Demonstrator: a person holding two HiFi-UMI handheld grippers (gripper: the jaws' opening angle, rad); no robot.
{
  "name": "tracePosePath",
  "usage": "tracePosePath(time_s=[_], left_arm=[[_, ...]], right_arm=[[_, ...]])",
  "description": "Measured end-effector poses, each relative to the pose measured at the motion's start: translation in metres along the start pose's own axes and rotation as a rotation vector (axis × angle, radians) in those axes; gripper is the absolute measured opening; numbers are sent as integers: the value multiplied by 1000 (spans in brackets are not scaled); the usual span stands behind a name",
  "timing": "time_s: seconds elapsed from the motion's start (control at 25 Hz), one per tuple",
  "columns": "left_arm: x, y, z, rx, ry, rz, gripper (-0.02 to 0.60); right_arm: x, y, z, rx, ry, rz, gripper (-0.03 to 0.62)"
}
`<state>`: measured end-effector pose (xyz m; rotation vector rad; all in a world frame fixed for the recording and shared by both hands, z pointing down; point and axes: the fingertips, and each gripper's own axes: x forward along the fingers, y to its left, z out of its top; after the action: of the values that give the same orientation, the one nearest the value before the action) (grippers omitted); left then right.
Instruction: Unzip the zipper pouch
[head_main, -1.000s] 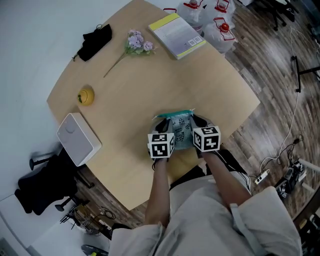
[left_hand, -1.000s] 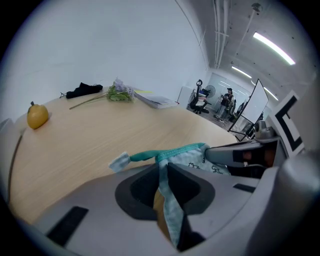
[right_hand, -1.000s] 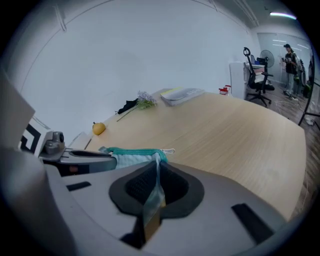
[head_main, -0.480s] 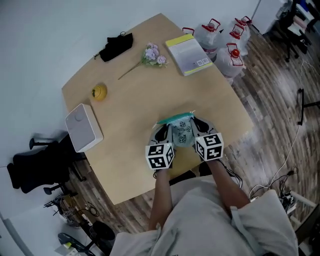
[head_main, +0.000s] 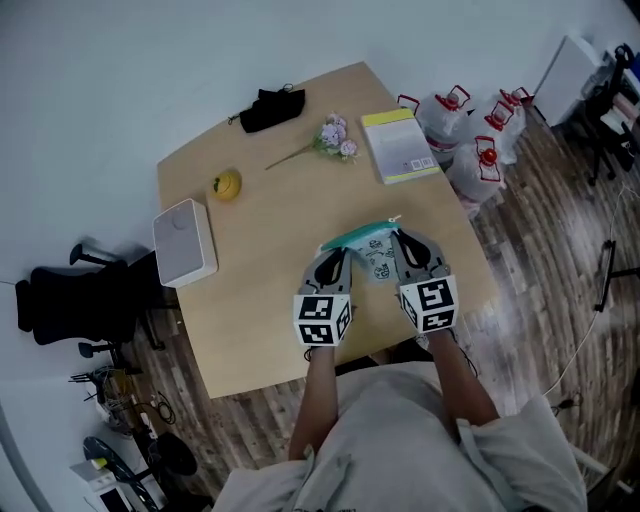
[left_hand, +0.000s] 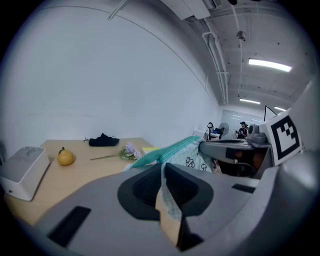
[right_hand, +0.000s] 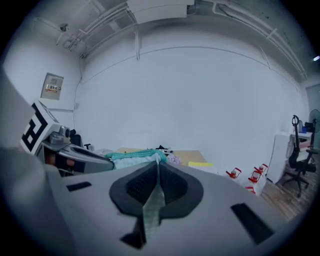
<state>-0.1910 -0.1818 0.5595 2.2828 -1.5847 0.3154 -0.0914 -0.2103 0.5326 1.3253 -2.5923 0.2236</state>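
Note:
The zipper pouch (head_main: 371, 250), pale fabric with small prints and a teal zipper along its top, hangs above the wooden table (head_main: 250, 270) between both grippers. My left gripper (head_main: 337, 254) is shut on its left edge; the fabric (left_hand: 169, 202) shows pinched between the pads, and these jaws have just been closing on it. My right gripper (head_main: 403, 246) is shut on the right edge, a strip of the pouch (right_hand: 154, 202) clamped between its pads. The teal zipper (left_hand: 167, 151) runs across towards the right gripper (left_hand: 235, 150). I cannot make out the zipper pull.
On the table lie a white box (head_main: 185, 243), a yellow fruit (head_main: 227, 184), a black cloth (head_main: 272, 108), a flower sprig (head_main: 335, 140) and a yellow-green book (head_main: 403, 146). Water jugs (head_main: 470, 130) stand on the floor at the far right, a black chair (head_main: 70, 305) at the left.
Both grippers have risen together, lifting the pouch off the table. The head view now takes in more of the table and the room.

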Motion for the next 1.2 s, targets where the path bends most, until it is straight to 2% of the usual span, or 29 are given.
tracePosePath(time_s=[0.2, 0.36, 0.64, 0.76, 0.84, 1.0, 1.2], left_arm=[[-6, -4, 35, 38, -48, -1, 44], [-3, -11, 48, 76, -49, -41, 44], [1, -25, 51, 159, -10, -95, 46], [-2, -29, 60, 194, -19, -112, 46], [-4, -37, 70, 249, -35, -155, 46], [-11, -66, 85, 428, -76, -290, 46], [-16, -96, 97, 623, -91, -409, 46]], right_arm=[[-6, -2, 36, -70, -88, 23, 21], [-11, -10, 57, -124, -141, 32, 21], [-21, -42, 74, -221, -146, 19, 21], [-27, -47, 75, -303, -135, 43, 21], [-31, -46, 75, -371, -131, 79, 21], [-46, -32, 71, -489, -138, 194, 21], [-61, -10, 64, -558, -120, 332, 21]])
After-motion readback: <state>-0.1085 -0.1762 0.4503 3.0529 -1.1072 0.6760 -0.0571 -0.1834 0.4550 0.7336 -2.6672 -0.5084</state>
